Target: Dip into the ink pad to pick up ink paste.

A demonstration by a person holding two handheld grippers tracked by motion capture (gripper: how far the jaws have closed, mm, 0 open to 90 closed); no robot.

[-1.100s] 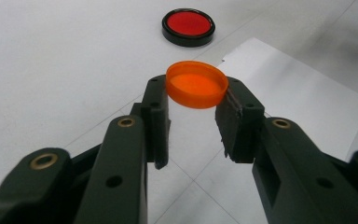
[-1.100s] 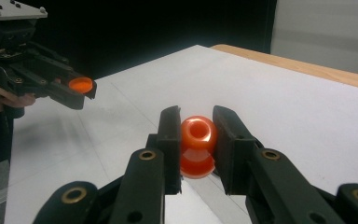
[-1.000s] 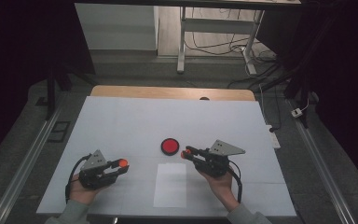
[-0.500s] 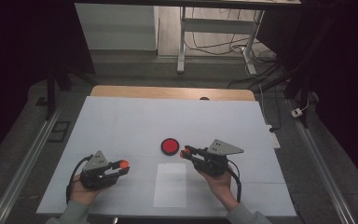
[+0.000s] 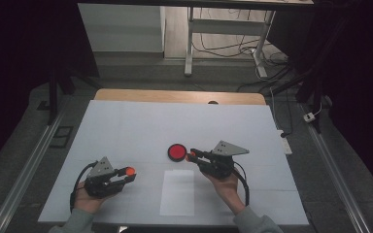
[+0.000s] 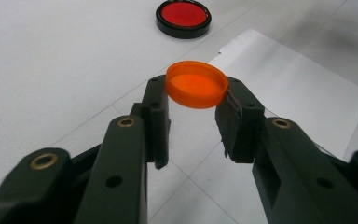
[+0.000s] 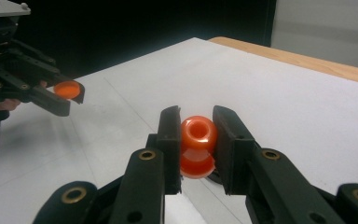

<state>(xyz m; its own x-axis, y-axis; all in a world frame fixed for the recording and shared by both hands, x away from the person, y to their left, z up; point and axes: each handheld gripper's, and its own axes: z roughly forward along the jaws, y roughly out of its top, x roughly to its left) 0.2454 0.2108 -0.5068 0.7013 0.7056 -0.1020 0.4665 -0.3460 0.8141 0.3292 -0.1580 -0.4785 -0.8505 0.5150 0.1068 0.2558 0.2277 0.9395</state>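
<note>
Both grippers had barely shifted over the last second: the right gripper [image 5: 190, 155] had edged a little closer to the red-and-black disc [image 5: 177, 152] on the white table [image 5: 126, 131], while the left gripper [image 5: 128, 173] hovered much as before. Its jaws pinched an orange cap [image 6: 196, 84] by its rim, and the right jaws were clamped on a small orange ball-like piece with a hole [image 7: 198, 132]. Both looked light, stiff, slick plastic, best gripped squarely across the widest part.
</note>
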